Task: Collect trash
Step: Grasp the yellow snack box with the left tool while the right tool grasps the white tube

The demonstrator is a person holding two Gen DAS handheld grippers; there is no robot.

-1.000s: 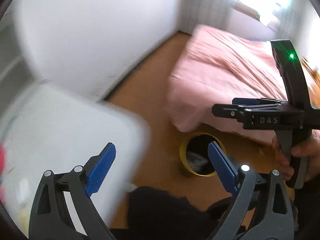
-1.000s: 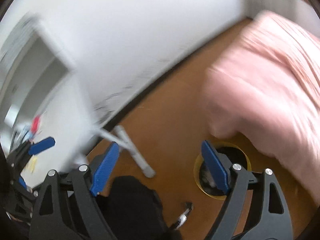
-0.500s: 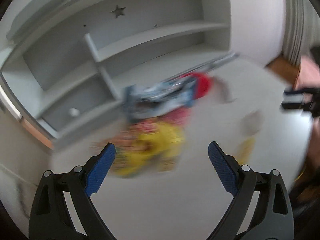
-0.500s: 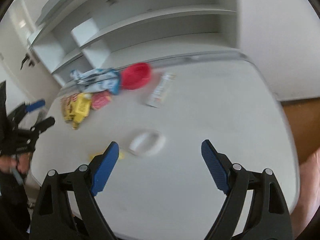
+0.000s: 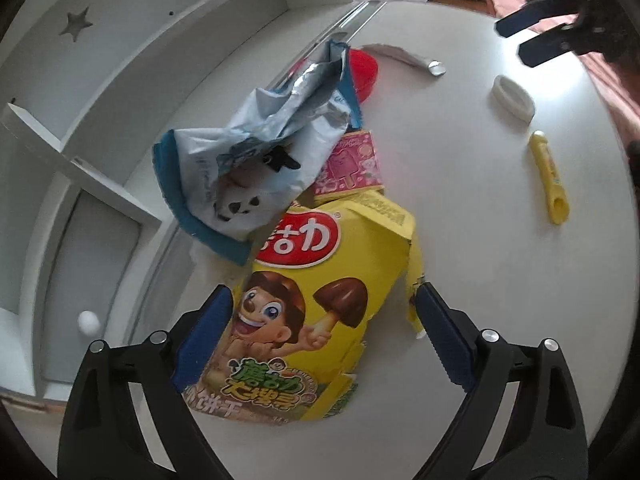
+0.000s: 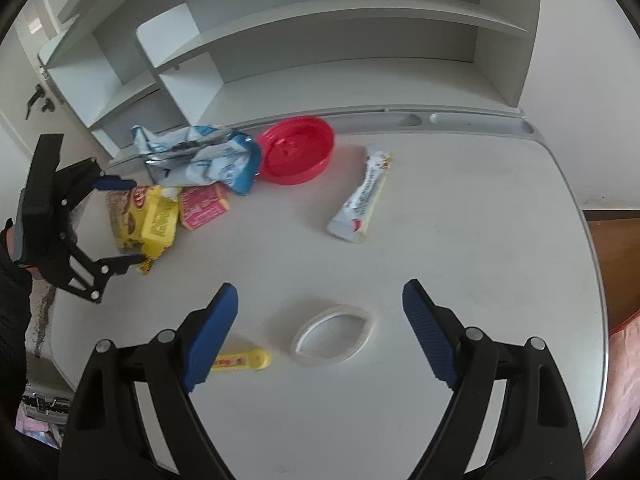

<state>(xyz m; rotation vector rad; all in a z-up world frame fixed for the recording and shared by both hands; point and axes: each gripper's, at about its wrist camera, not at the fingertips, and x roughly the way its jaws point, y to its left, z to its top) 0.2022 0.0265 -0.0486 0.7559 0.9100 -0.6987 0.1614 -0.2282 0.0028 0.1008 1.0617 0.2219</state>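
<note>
Trash lies scattered over a white rounded-corner desk (image 6: 460, 216), most of it bunched toward the back-left corner under the white shelf unit (image 6: 320, 40). Yellow cardboard snack box (image 5: 320, 300), flattened, cartoon boy and mushroom printed on it, lies nearest the left edge. Pink printed carton (image 5: 348, 164) touches its far end. Crumpled blue-and-silver foil bag (image 5: 264, 140), cow pattern, lies partly over both. Red round plastic lid (image 6: 296, 150), upside down, sits just beside the bag, close to the back edge groove. White squeezed tube-like wrapper (image 6: 364, 196) lies alone toward the back-right, well apart from the pile. White oval plastic ring (image 6: 332, 332) and a small yellow tube (image 6: 240, 360) lie near the front edge, the tube just left of the ring, not touching.

Left gripper (image 5: 324, 308) hangs tilted down over the yellow box, blue pads on either side of it; jaws have just been closing a little, yet the right pad stands off the box's torn edge and whether the left pad touches cannot be told. No grip yet, released.

Right gripper (image 6: 320, 304) hangs over the front of the desk, jaws spread wide, nothing held; the oval ring lies on the desk below, between the pads in view.
</note>
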